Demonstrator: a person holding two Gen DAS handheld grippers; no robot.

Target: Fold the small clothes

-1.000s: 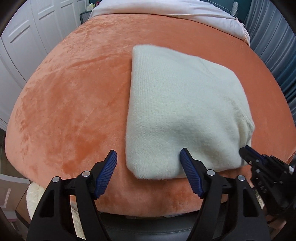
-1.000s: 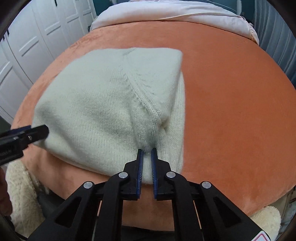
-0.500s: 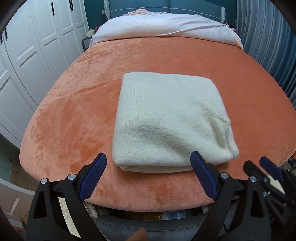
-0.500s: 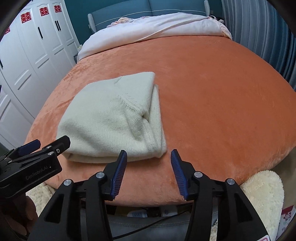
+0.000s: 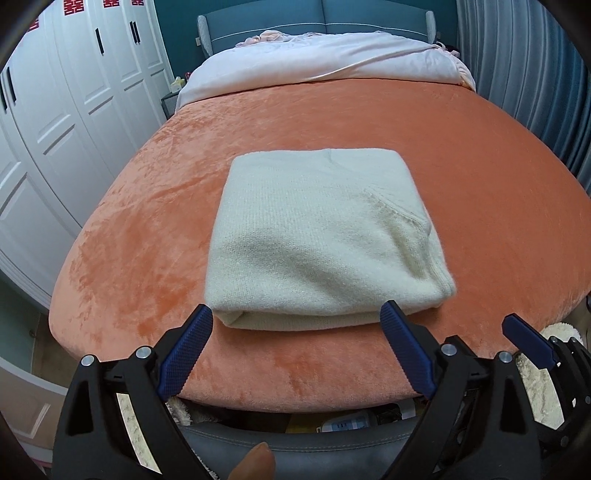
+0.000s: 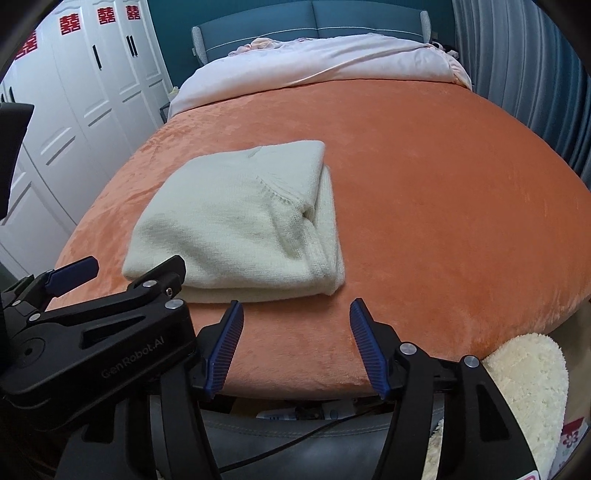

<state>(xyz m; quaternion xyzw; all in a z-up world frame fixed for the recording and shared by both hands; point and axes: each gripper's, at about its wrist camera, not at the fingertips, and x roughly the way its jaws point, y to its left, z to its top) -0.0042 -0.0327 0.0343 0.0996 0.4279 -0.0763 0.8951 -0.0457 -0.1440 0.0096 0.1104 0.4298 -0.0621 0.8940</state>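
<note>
A cream knitted garment (image 5: 317,236) lies folded into a thick rectangle on the orange blanket (image 5: 461,192) near the bed's foot edge. It also shows in the right wrist view (image 6: 240,229), left of centre. My left gripper (image 5: 297,343) is open and empty, held back just short of the garment's near edge. My right gripper (image 6: 295,339) is open and empty, near the garment's near right corner and apart from it. The left gripper (image 6: 110,273) shows at the left of the right wrist view.
A pale pink duvet (image 5: 332,59) covers the bed's far end under a teal headboard (image 5: 314,14). White wardrobes (image 5: 74,92) stand left, a grey-blue curtain (image 5: 524,66) right. A fluffy cream rug (image 6: 528,384) lies on the floor below the bed's edge.
My right gripper has let go of the garment's corner and opened. Both grippers have pulled back toward the foot of the bed, and the folded garment lies still.
</note>
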